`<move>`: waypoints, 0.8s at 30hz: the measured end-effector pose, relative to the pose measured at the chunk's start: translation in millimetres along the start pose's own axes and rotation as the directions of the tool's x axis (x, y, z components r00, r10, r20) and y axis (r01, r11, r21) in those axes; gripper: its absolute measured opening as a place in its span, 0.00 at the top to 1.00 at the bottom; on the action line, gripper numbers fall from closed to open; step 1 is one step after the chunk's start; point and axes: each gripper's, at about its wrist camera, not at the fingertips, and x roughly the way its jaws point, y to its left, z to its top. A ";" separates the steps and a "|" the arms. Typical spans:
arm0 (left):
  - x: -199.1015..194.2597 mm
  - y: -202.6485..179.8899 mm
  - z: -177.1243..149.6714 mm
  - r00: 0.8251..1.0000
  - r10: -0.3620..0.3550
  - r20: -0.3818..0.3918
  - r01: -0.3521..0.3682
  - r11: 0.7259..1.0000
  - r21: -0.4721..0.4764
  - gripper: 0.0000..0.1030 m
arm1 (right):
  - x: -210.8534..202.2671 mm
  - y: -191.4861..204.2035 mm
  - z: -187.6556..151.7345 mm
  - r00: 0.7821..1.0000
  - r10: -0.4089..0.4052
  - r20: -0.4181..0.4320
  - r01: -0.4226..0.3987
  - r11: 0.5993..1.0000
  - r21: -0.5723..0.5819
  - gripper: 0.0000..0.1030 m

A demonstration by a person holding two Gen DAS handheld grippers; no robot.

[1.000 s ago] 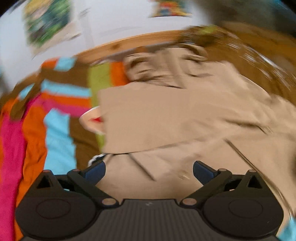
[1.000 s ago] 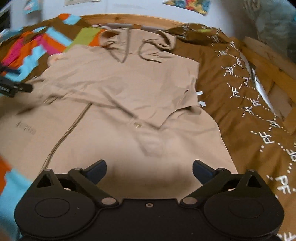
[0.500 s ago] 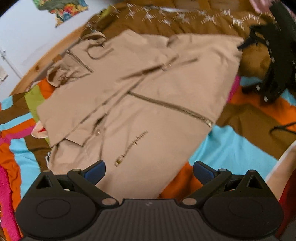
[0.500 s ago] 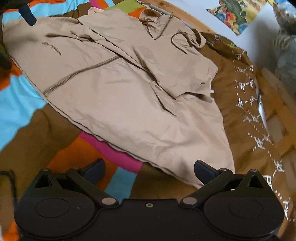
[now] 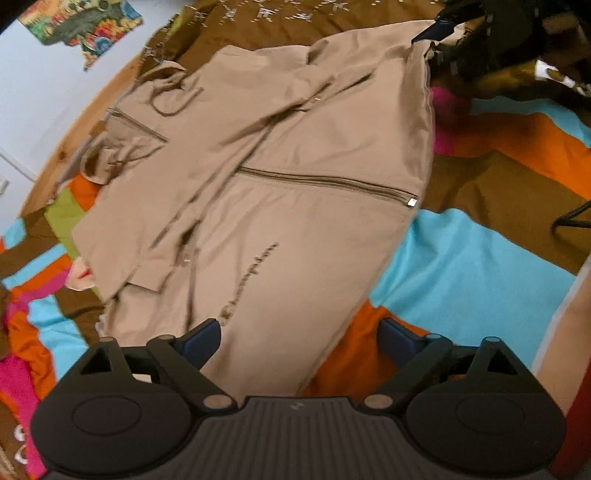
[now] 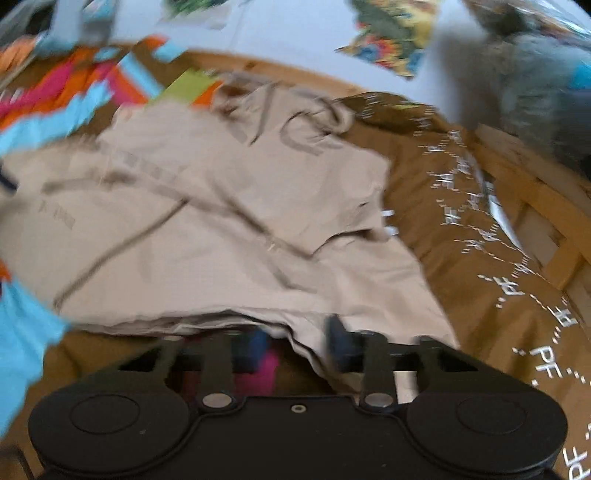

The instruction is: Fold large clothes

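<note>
A large tan zip jacket [image 5: 295,184] lies spread flat on the bed, hood toward the wall and both sleeves folded across its front. My left gripper [image 5: 299,334] hovers open over the near hem corner, with cloth under its left fingertip and nothing held. My right gripper [image 6: 295,339] sits at the other hem corner of the jacket [image 6: 221,221]. Its fingers are drawn in about halfway, with a gap still showing and the hem edge lying in that gap. The left wrist view shows one of its blue fingers [image 5: 437,29] at that corner.
Under the jacket lies a patchwork bedspread [image 5: 461,266] in blue, orange, brown and pink. A brown blanket with white lettering [image 6: 498,258] covers the right side up to the wooden bed frame [image 6: 546,206]. A person's arm [image 5: 565,332] is at the right edge.
My right gripper has dropped to the jacket's hem and its fingers have narrowed from wide open. My left gripper has moved slightly closer to the hem and stays open.
</note>
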 end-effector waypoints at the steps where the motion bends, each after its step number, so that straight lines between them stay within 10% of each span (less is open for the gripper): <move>1: -1.7 1.2 0.1 1.000 0.009 0.002 -0.009 1.000 -0.005 0.11 | -2.2 -6.3 2.1 1.000 0.011 0.015 -0.012 0.999 0.050 0.74; 4: -6.9 3.5 1.2 1.000 0.017 0.017 -0.017 1.000 -0.021 0.12 | -7.5 -16.5 6.9 0.998 0.020 0.051 -0.026 0.991 0.128 0.92; 13: 1.4 -16.7 16.5 0.998 0.020 0.058 -0.017 0.999 -0.041 0.22 | -22.6 -26.9 14.8 0.991 0.024 0.130 -0.050 0.979 0.197 0.92; 17: -0.2 -6.2 17.0 0.994 0.102 0.038 -0.096 0.987 -0.125 0.39 | -26.1 -29.4 15.1 0.989 0.010 0.148 -0.041 0.977 0.207 0.93; 24: -8.4 31.7 10.6 0.967 0.248 -0.057 -0.254 0.932 -0.258 0.37 | -33.9 -31.1 15.0 0.985 -0.004 0.175 -0.034 0.976 0.214 0.94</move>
